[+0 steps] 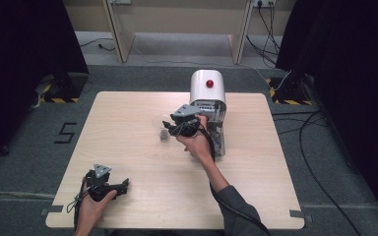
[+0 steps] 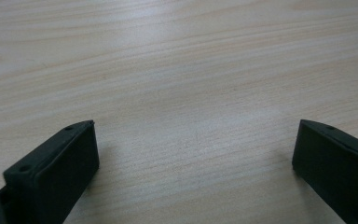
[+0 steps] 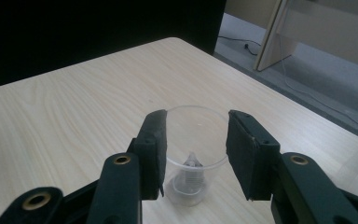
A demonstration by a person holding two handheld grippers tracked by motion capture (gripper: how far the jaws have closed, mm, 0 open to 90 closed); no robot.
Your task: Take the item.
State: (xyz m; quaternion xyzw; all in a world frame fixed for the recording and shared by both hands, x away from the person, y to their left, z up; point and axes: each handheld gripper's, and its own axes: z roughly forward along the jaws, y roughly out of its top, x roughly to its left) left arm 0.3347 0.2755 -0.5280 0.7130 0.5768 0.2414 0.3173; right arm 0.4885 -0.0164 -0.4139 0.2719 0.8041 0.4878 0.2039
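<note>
Clear plastic, thin-walled and conical, the small cup stands upright on the pale wood-grain bench, with a little clear stub showing inside at its bottom. In the high view the cup sits near the middle of the bench, just left of a white, round-topped machine with a red knob and a clear lower housing.

The right tool brackets the cup: its two black padded jaws stand on either side of the rim, close to the wall. Whether the pads already press the plastic or a sliver of gap remains, I cannot tell from the right gripper view.

Such a cup looks light and flimsy, so the main risk, as I judge it, is at the squeeze. Too much force would buckle the wall or oval the rim and let the cup pop out; too little, high on a tapering wall, would let it slide down and drop when lifted. If one pad meets the rim first, the cup may tip or skate across the smooth bench. The machine stands close behind the hand, so a careless lift or swing could knock the cup against its housing.

The left tool rests well apart at the near left corner, jaws spread wide over bare wood, holding nothing.
</note>
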